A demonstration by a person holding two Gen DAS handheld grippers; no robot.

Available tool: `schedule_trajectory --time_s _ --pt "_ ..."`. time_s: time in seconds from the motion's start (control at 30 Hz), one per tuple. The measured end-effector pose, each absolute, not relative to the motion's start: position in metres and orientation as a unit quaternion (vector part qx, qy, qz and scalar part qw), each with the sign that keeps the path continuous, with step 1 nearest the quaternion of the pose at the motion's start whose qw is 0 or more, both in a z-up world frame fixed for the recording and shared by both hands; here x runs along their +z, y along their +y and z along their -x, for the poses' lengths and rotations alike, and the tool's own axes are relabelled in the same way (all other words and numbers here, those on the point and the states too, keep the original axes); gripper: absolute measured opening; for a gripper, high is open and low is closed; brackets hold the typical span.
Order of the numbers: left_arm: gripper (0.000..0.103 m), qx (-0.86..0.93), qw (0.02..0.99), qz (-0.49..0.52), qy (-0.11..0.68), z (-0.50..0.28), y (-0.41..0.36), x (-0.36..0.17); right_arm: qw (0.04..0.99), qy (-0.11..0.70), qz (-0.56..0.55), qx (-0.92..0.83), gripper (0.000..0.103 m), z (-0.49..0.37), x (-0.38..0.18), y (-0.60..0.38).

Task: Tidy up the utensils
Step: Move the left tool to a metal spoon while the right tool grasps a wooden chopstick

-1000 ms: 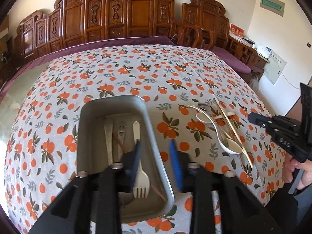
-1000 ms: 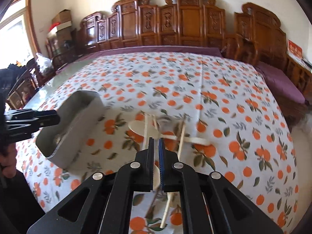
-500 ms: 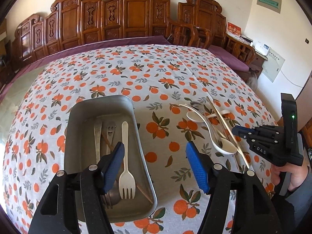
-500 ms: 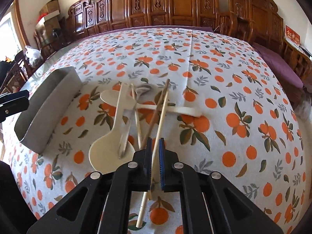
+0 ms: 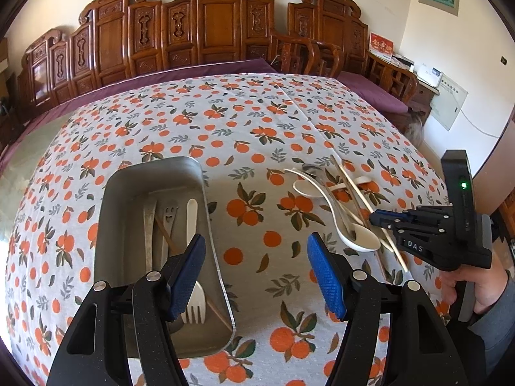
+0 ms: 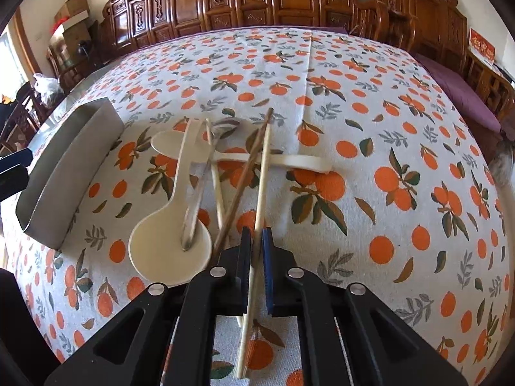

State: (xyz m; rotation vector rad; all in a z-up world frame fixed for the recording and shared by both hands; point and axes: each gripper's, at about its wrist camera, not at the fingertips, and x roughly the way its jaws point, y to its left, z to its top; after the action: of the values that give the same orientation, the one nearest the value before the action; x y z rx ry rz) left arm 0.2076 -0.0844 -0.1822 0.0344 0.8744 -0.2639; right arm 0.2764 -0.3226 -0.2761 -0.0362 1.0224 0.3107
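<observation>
A table draped in an orange-printed cloth (image 5: 244, 122) filled the room's middle, with carved wooden chairs (image 5: 212, 29) ranged along its far edge. Toward the left sat a metal tray (image 5: 106, 212), its rim raised, holding a white plastic fork (image 5: 192, 257), a metal utensil and a brown chopstick. The left gripper (image 5: 254, 259) hung over the tray's right rim; its jaws had just been opening and stood wide apart, with nothing between them. A broad strip of bare cloth separated the tray from a loose pile to its right: a large white spoon (image 6: 167, 241), a smaller white spoon (image 6: 173, 144) and several chopsticks crossing one another. The right gripper (image 6: 256, 251) was down at the pile's near edge, jaws pinched almost together on a pale chopstick (image 6: 262, 173), which ran between them. Past the pile, open cloth stretched to the table's right edge.
</observation>
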Motion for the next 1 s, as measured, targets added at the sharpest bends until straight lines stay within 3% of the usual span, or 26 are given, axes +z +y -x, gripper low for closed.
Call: schedule_trajectory --time_s 0.47,1.0 --pt "0.062 -0.141 0.892 -0.053 0.427 -0.208 -0.125 -0.181 0.887 0.444 -0.022 0.126 0.006 -0.279 -0.254 -0.353" --pt "0.034 -0.175 0.867 -0.076 0.46 -0.252 -0.206 -0.208 0.887 0.44 -0.064 0.124 0.006 -0.287 -0.261 -0.384"
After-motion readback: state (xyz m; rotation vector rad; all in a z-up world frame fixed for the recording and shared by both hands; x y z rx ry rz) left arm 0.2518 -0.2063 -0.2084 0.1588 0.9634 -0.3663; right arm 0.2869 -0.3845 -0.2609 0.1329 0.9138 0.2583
